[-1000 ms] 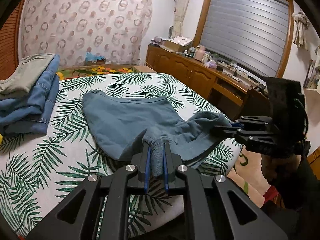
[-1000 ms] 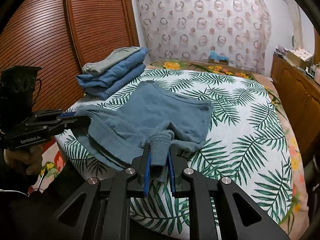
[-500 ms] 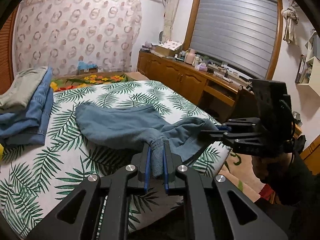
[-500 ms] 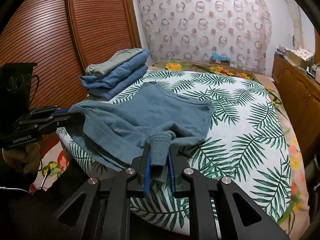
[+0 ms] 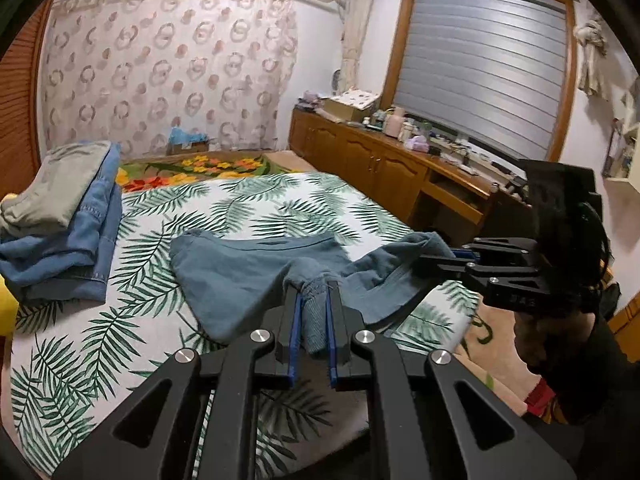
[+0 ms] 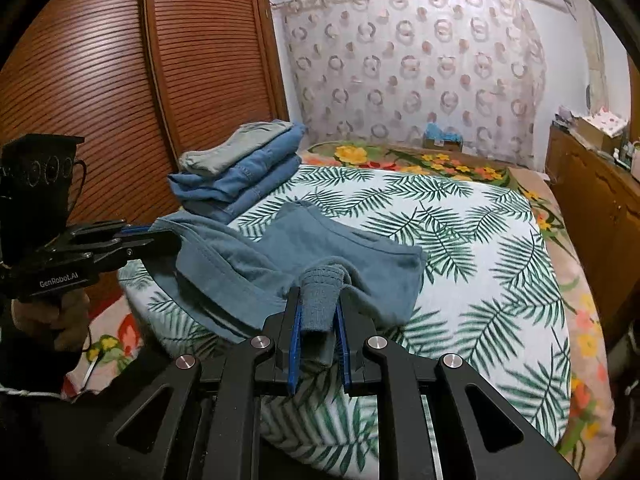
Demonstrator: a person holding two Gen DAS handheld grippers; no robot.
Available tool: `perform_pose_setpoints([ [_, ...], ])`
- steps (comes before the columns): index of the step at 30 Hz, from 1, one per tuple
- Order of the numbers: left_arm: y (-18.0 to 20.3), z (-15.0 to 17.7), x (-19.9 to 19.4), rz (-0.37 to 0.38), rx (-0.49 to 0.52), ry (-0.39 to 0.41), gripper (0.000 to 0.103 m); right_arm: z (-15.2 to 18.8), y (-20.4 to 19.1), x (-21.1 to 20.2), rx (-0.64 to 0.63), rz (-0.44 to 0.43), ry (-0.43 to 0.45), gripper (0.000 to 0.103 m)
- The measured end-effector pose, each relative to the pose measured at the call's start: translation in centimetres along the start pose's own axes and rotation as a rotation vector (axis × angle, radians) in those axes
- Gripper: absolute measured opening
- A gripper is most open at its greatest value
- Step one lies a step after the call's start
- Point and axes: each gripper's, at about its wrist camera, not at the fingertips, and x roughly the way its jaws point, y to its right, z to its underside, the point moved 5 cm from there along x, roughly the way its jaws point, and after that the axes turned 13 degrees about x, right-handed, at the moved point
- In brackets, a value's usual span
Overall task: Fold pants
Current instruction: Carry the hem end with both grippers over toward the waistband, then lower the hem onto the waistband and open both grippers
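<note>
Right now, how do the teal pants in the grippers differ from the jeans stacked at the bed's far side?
The teal pants are soft knit with ribbed cuffs; the jeans are denim. The teal pants lie loose, their cuffs pinched in the left gripper and right gripper; the jeans sit folded in a stack under a grey-green garment. Both rest on the leaf-print bed.

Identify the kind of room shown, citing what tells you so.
Most likely a home bedroom: a bed under a leaf-print sheet, a slatted wardrobe, and a wooden dresser by the window.

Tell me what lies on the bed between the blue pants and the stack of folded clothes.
Nothing: only bare leaf-print sheet separates the blue pants from the folded stack, seen in both wrist views.
</note>
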Motion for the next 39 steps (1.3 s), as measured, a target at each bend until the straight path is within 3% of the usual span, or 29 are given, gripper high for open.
perform_pose_setpoints([
  [19, -4.6, -0.4, 4.7, -0.076, -0.061, -0.008, 0.011, -3.1, 2.0, 8.2, 0.064, 0.039, -0.001, 0.015],
  [25, -5.1, 0.6, 6.2, -0.082, -0.065, -0.062, 0.012, -3.1, 1.7, 10.2, 0.049, 0.052, -0.025, 0.015],
  [28, -5.3, 1.1, 6.6, -0.095, -0.069, -0.084, 0.018, -2.9, 1.9, 11.1, 0.049, 0.06, -0.039, 0.015],
  [33, -5.3, 1.6, 6.9, -0.089, -0.052, -0.1, 0.05, -2.9, 2.2, 11.5, 0.059, 0.067, -0.047, 0.015],
  [37, -5.2, 2.1, 6.2, -0.087, -0.052, -0.104, 0.05, -2.9, 2.3, 11.3, 0.052, 0.086, -0.035, 0.022],
  [39, -5.2, 2.5, 6.0, -0.092, -0.057, -0.108, 0.051, -2.9, 2.2, 10.9, 0.054, 0.096, -0.032, 0.03],
])
